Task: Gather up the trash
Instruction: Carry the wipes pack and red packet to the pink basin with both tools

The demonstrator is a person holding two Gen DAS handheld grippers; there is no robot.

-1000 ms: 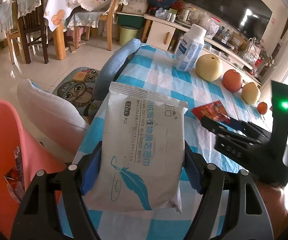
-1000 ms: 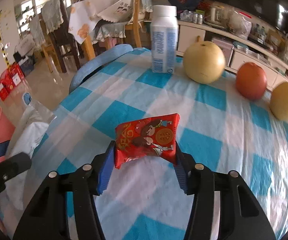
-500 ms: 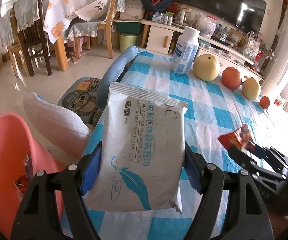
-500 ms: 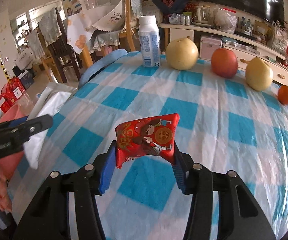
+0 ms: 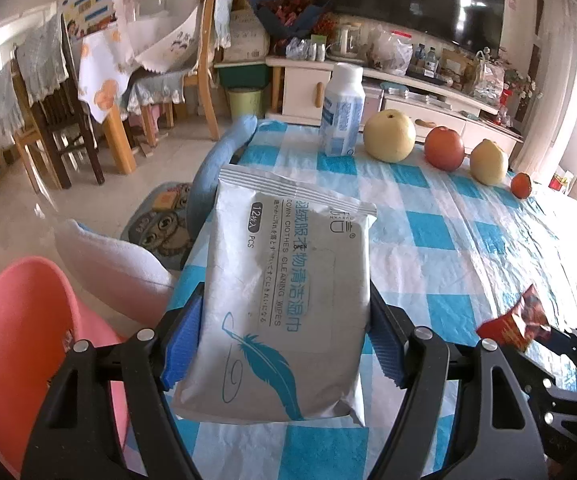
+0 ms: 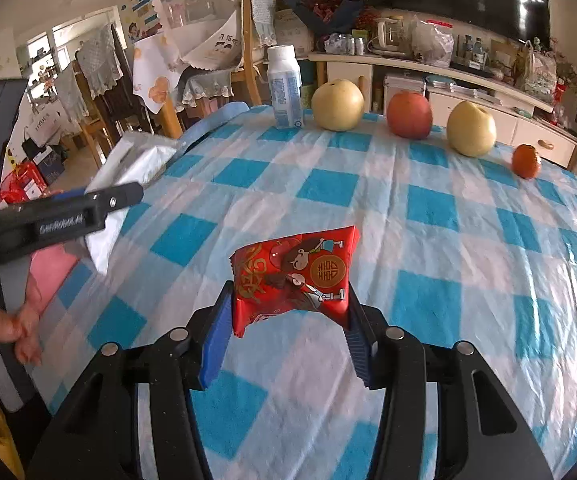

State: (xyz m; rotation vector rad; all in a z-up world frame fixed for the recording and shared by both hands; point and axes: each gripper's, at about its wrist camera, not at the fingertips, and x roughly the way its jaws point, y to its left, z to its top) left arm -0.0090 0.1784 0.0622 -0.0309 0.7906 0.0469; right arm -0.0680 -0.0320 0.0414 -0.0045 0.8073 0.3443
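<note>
1. Wipes packet (image 5: pixel 284 304): a pale pouch with a blue feather print, clamped between the blue pads of the left gripper (image 5: pixel 284 344) and held above the worktop's near-left edge.
2. Red wrapper (image 6: pixel 294 276): a crumpled snack wrapper with cartoon figures, pinched by the right gripper (image 6: pixel 286 332) and held over the middle of the worktop.
3. Pink bin (image 5: pixel 20 344): stands on the floor left of the worktop, below and beside the wipes packet.
4. Worktop (image 6: pixel 468 240): covered with a blue-and-white checked cloth.
5. Far edge, in a row from left to right: a white bottle (image 6: pixel 285 88), a yellow pear (image 6: pixel 337 105), a red apple (image 6: pixel 409 115), a second yellow pear (image 6: pixel 471 128) and a small orange (image 6: pixel 525 161), each set apart from its neighbour.
6. Blue chair back (image 5: pixel 220 168): touches the worktop's far-left corner.
</note>
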